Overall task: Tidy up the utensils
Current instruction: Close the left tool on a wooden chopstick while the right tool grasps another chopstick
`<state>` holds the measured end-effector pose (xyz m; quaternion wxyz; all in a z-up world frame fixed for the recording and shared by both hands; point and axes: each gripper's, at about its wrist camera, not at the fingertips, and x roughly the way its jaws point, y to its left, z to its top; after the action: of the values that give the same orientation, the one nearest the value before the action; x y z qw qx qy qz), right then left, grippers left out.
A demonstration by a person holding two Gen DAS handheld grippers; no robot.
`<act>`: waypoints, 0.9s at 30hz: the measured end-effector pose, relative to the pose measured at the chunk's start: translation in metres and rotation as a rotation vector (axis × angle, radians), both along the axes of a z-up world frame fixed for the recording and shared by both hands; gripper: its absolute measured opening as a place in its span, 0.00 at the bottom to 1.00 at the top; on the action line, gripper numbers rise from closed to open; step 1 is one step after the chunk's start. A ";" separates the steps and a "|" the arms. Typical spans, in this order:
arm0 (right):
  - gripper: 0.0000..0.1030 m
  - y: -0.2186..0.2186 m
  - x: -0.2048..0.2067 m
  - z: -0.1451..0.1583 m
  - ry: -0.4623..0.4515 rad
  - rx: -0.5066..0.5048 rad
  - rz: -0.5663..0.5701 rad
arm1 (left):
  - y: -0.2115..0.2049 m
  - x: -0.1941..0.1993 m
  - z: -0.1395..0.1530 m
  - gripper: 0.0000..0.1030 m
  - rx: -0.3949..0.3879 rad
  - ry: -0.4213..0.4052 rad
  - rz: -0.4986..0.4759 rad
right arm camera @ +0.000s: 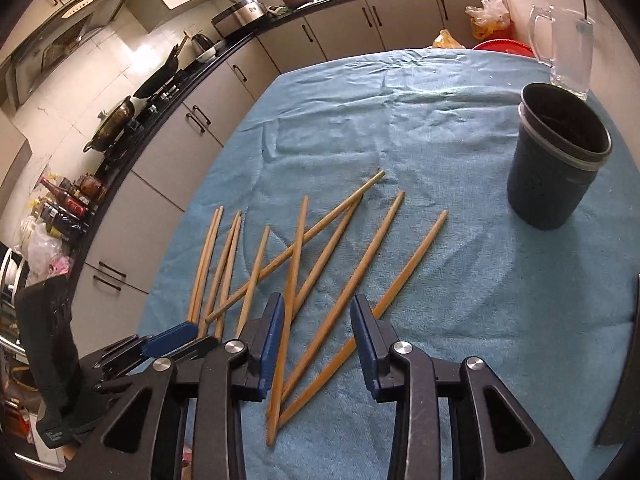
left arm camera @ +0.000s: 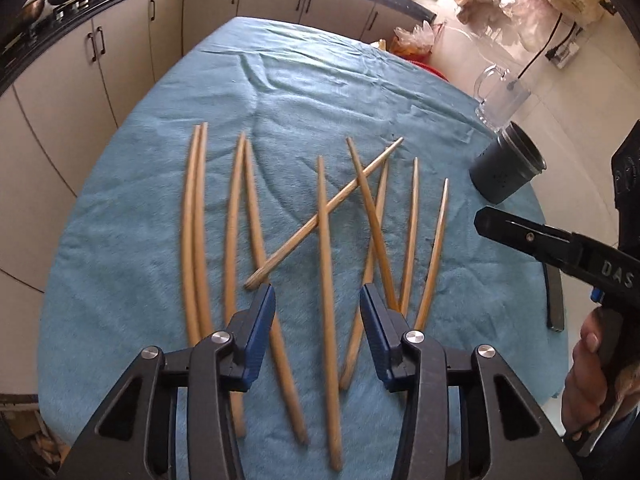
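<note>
Chopsticks [right arm camera: 298, 264] lie on the towel [right arm camera: 440, 280]; dark holder [right arm camera: 556, 168] stands apart.

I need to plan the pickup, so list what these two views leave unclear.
- Near ends of several chopsticks: left wrist view, hidden under the left gripper.
- Whether the dark holder cup holds anything: right wrist view, interior in shadow.
- Right gripper height above the towel: fisheye, cannot tell if pads touch a chopstick.
- Glass mug: glare washes out its contents.
</note>
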<state>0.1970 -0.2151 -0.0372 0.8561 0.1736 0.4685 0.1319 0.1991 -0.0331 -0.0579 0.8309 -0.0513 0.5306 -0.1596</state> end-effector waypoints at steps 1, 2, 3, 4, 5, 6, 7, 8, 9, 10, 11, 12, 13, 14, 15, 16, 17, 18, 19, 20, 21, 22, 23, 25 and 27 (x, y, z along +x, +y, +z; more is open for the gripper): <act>0.36 -0.001 0.002 -0.001 0.006 0.001 -0.003 | -0.004 0.002 -0.002 0.37 0.006 0.006 -0.006; 0.36 -0.001 0.004 -0.003 0.012 0.005 -0.003 | -0.008 0.004 -0.004 0.33 0.017 0.011 -0.013; 0.36 -0.001 0.006 -0.005 0.017 0.008 -0.001 | -0.011 0.007 -0.007 0.31 0.028 0.015 -0.018; 0.36 -0.001 0.008 -0.006 0.022 0.009 0.004 | -0.014 0.009 -0.010 0.31 0.036 0.018 -0.020; 0.36 0.000 0.011 -0.007 0.026 0.008 0.007 | -0.017 0.012 -0.013 0.27 0.043 0.024 -0.020; 0.36 0.001 0.014 -0.008 0.030 0.008 0.009 | -0.018 0.016 -0.016 0.20 0.048 0.029 -0.018; 0.36 0.002 0.018 -0.009 0.036 0.010 0.016 | -0.019 0.019 -0.019 0.16 0.051 0.037 -0.013; 0.36 0.004 0.021 -0.010 0.040 0.013 0.026 | -0.019 0.022 -0.023 0.09 0.051 0.043 -0.008; 0.36 0.007 0.024 -0.011 0.044 0.015 0.036 | -0.018 0.024 -0.025 0.07 0.048 0.047 -0.006; 0.36 0.010 0.028 -0.012 0.051 0.013 0.051 | -0.017 0.025 -0.026 0.07 0.043 0.046 -0.005; 0.36 0.014 0.032 -0.013 0.056 0.010 0.060 | -0.015 0.025 -0.026 0.07 0.035 0.045 -0.004; 0.36 0.018 0.038 -0.015 0.063 0.005 0.072 | -0.014 0.025 -0.026 0.07 0.030 0.045 -0.004; 0.36 0.021 0.042 -0.017 0.069 0.001 0.080 | -0.013 0.025 -0.025 0.07 0.028 0.045 -0.003; 0.36 0.025 0.046 -0.019 0.075 -0.005 0.087 | -0.011 0.026 -0.025 0.07 0.024 0.041 0.000; 0.35 0.029 0.052 -0.022 0.085 -0.011 0.099 | -0.009 0.026 -0.024 0.07 0.020 0.038 0.002; 0.34 0.033 0.055 -0.024 0.092 -0.016 0.110 | -0.008 0.026 -0.024 0.07 0.014 0.038 0.004; 0.32 0.037 0.060 -0.026 0.098 -0.025 0.119 | -0.005 0.026 -0.023 0.07 0.005 0.039 0.007; 0.32 0.040 0.065 -0.029 0.103 -0.038 0.121 | -0.003 0.027 -0.022 0.07 -0.004 0.037 0.010; 0.32 0.043 0.068 -0.031 0.107 -0.048 0.122 | -0.001 0.027 -0.021 0.07 -0.011 0.033 0.011; 0.30 0.045 0.073 -0.034 0.113 -0.055 0.126 | 0.001 0.028 -0.021 0.07 -0.015 0.033 0.012; 0.26 0.046 0.077 -0.037 0.117 -0.058 0.131 | 0.002 0.028 -0.020 0.07 -0.019 0.033 0.013; 0.25 0.048 0.081 -0.038 0.122 -0.062 0.136 | 0.002 0.028 -0.020 0.07 -0.021 0.032 0.013; 0.23 0.050 0.085 -0.040 0.129 -0.071 0.143 | 0.002 0.028 -0.020 0.07 -0.024 0.033 0.013; 0.22 0.054 0.090 -0.043 0.133 -0.078 0.152 | 0.003 0.030 -0.020 0.07 -0.031 0.032 0.016; 0.22 0.058 0.096 -0.047 0.147 -0.091 0.163 | 0.005 0.030 -0.020 0.07 -0.038 0.027 0.018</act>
<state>0.2931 -0.1570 -0.0842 0.8130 0.1051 0.5479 0.1666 0.2290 -0.0277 -0.0776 0.8240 -0.0738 0.5380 -0.1615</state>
